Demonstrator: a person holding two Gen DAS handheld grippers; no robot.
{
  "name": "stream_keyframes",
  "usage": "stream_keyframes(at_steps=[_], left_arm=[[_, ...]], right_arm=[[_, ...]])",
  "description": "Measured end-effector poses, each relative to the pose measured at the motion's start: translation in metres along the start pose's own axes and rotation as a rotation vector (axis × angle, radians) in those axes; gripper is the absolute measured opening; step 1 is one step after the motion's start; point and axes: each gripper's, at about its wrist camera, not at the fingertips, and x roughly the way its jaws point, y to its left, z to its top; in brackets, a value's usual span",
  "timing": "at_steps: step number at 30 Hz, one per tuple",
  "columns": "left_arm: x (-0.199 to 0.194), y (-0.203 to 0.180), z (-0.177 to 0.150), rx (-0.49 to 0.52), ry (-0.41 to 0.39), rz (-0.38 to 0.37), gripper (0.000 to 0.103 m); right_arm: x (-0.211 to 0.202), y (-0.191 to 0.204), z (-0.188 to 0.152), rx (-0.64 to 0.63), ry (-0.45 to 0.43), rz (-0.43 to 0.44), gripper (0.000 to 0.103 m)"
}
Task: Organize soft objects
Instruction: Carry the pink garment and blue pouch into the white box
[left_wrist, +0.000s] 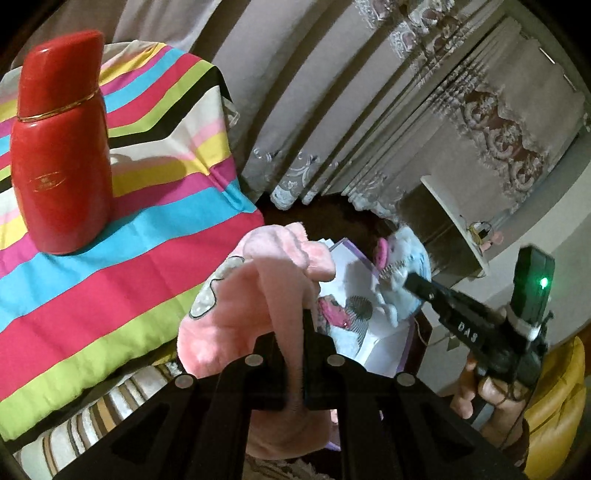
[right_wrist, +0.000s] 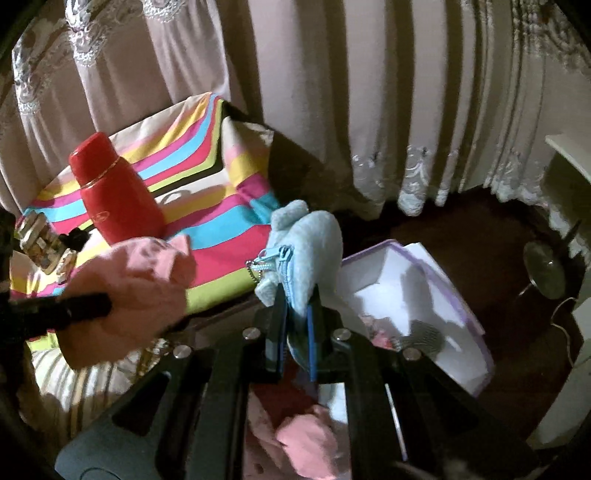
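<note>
Gripping pink plush (left_wrist: 236, 314), blue plush pouch (right_wrist: 310, 240), over white box (right_wrist: 424, 295)

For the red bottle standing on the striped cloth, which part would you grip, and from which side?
Grip the red bottle around its straight lower body, below the gold ring, coming in level from the near side. It stands upright on the striped cloth, and its cap tapers, so a grip up there could slip. The near side looks open; both grippers are busy now, the left on a pink plush.
</note>
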Motion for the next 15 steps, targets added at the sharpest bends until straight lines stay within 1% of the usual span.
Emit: stream_keyframes(at_steps=[2, 6, 12, 15], left_arm=[[0.005, -0.004, 0.004, 0.002, 0.002, -0.009, 0.005], [0.018, -0.016, 0.007, 0.011, 0.016, -0.036, 0.005], [0.037, -0.037, 0.002, 0.038, 0.054, -0.089, 0.005], [0.048, -0.046, -0.003, 0.067, 0.083, -0.129, 0.008]], right_arm=[[-0.001, -0.007, -0.003, -0.001, -0.002, -0.027, 0.011], [0.002, -0.022, -0.006, 0.026, 0.004, -0.052, 0.011], [0.000, -0.038, -0.010, 0.041, -0.009, -0.095, 0.011], [0.000, -0.047, -0.013, 0.060, -0.003, -0.107, 0.011]])
